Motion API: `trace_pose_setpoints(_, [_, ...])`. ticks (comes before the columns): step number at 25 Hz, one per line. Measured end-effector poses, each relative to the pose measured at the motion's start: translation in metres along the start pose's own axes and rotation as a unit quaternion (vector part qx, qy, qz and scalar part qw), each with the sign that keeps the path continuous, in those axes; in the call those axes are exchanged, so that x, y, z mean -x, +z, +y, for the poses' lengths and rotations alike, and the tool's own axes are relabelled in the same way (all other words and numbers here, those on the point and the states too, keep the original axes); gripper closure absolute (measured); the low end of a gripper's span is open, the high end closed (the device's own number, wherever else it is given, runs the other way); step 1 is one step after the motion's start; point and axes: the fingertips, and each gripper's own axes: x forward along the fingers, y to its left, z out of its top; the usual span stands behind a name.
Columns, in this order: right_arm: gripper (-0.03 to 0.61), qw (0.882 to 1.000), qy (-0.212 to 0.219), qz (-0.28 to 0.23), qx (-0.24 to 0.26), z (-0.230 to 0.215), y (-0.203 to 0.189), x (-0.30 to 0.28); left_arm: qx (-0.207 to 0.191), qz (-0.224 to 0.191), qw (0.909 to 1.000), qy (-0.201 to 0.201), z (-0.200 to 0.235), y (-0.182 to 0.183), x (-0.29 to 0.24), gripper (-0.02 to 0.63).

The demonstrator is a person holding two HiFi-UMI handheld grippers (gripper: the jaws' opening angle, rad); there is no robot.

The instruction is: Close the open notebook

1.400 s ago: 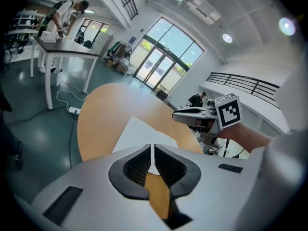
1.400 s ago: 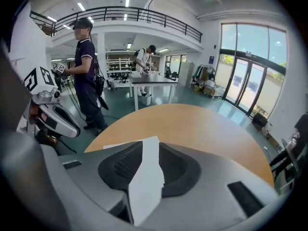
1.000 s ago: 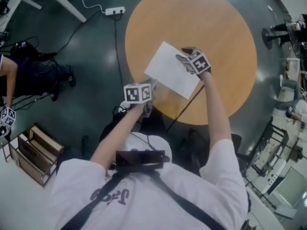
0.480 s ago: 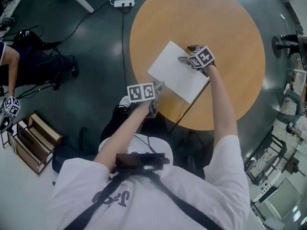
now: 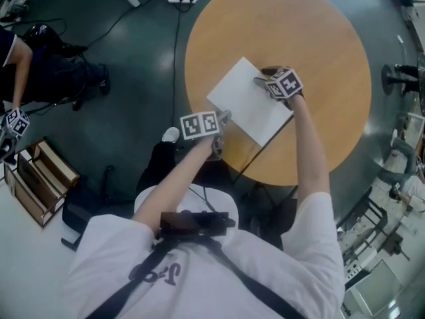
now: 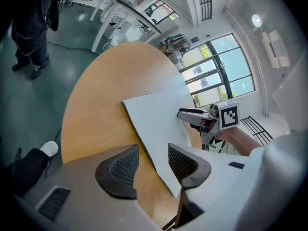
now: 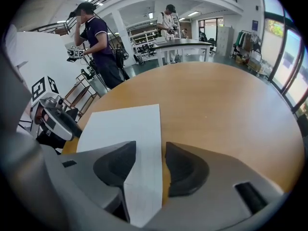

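Right gripper (image 7: 150, 148) is sitting with its jaws parted, and I am seeing the notebook (image 7: 130, 124) run in between them, its free long edge lying just inside the right-hand jaw; nothing is clamped. From the head view, the right gripper (image 5: 260, 80) is working at the far long edge, while the left gripper (image 5: 224, 116) is waiting at the opposite, near long edge, also unclenched, with that edge passing between its jaws (image 6: 153, 150). The sheet's long axis is running diagonally across the round table (image 5: 312, 38), from far left to near right, so any fold is going to travel across it, from my right claw toward my left. The notebook is looking like one flat white sheet, faintly gridded; I am not making out a spine.
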Motion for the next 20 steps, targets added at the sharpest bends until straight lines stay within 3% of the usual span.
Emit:
trace_pose_setpoints(7, [0.386, 1.000, -0.008, -0.003, -0.007, 0.001, 0.002, 0.002, 0.039, -0.025, 0.9988, -0.016, -0.006, 0.009, -0.006, 0.426])
trace_pose_setpoints(10, [0.396, 1.000, -0.015, -0.006, -0.015, 0.001, 0.001, 0.002, 0.041, -0.032, 0.9986, -0.007, 0.005, 0.007, -0.005, 0.504])
trace_pose_setpoints(13, [0.399, 1.000, -0.018, -0.012, -0.017, -0.002, 0.001, 0.002, 0.033, -0.033, 0.9989, 0.005, 0.009, 0.009, -0.006, 0.556])
trace_pose_setpoints(20, [0.412, 0.999, -0.025, -0.026, -0.028, -0.005, 0.002, 0.001, -0.008, -0.034, 0.9994, 0.003, 0.014, 0.010, -0.009, 0.581])
